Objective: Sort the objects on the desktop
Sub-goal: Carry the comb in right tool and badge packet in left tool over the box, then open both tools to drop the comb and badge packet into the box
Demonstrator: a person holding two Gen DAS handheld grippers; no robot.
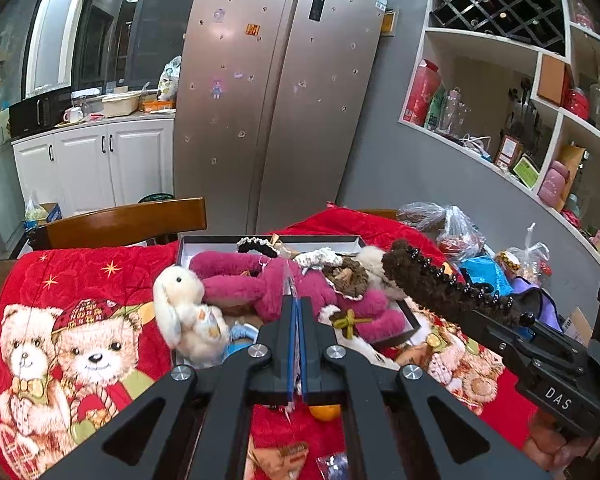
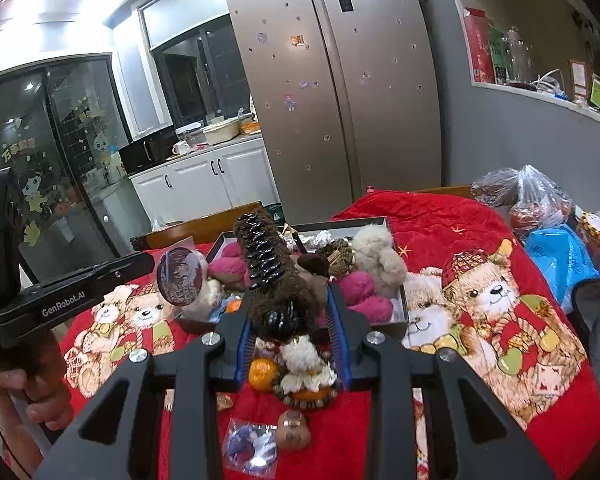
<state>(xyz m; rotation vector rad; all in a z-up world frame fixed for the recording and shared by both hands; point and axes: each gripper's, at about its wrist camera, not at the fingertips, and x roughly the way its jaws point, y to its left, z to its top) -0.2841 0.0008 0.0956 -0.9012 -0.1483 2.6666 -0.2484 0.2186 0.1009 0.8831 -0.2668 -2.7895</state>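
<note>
I'm in a home kitchen and dining corner — a tall steel double-door fridge (image 1: 276,92) dotted with stickers stands ahead of me, beside white cabinets (image 1: 96,164) and a counter with a microwave (image 1: 40,110) and a mug (image 1: 73,114). Wall shelves (image 1: 512,92) hold a wine rack (image 1: 500,10), jars and boxes — and the table wears a red teddy-bear cloth (image 1: 68,344).

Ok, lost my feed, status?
Left gripper shut on a round picture badge. Right gripper clamps brown furry hair claw. Open grey box crowded with plush toys.
</note>
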